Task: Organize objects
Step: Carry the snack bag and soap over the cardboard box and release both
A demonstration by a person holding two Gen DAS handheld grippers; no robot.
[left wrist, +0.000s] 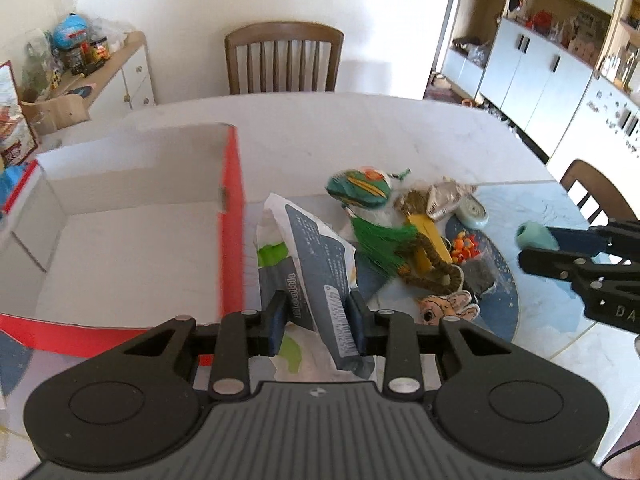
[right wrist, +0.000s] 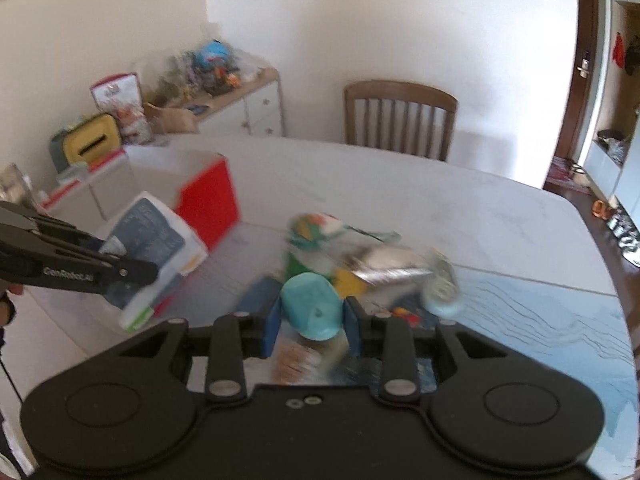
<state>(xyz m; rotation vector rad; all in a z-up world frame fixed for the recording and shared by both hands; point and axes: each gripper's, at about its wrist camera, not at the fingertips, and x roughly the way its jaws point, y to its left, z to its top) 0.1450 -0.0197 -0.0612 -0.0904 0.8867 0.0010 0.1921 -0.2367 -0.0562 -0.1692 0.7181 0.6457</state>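
Observation:
My left gripper [left wrist: 318, 322] is shut on a grey-and-white packet [left wrist: 316, 264] and holds it just right of the open red-and-white box [left wrist: 230, 216]. The packet [right wrist: 154, 248] and left gripper [right wrist: 120, 276] also show in the right wrist view, raised beside the box [right wrist: 208, 200]. My right gripper [right wrist: 310, 320] is shut on a teal rounded object [right wrist: 310, 304], above a pile of small items [right wrist: 360, 264]. In the left wrist view the right gripper [left wrist: 536, 246] holds the teal object [left wrist: 534, 234] at the right.
The pile on the table holds a green pouch [left wrist: 358, 190], a green tassel [left wrist: 384, 242], a yellow piece [left wrist: 426, 240], a silver wrapper [left wrist: 446, 196] and a cartoon patch [left wrist: 446, 306]. A wooden chair [left wrist: 284, 60] stands behind the table. A cluttered sideboard [left wrist: 80, 64] is at the left.

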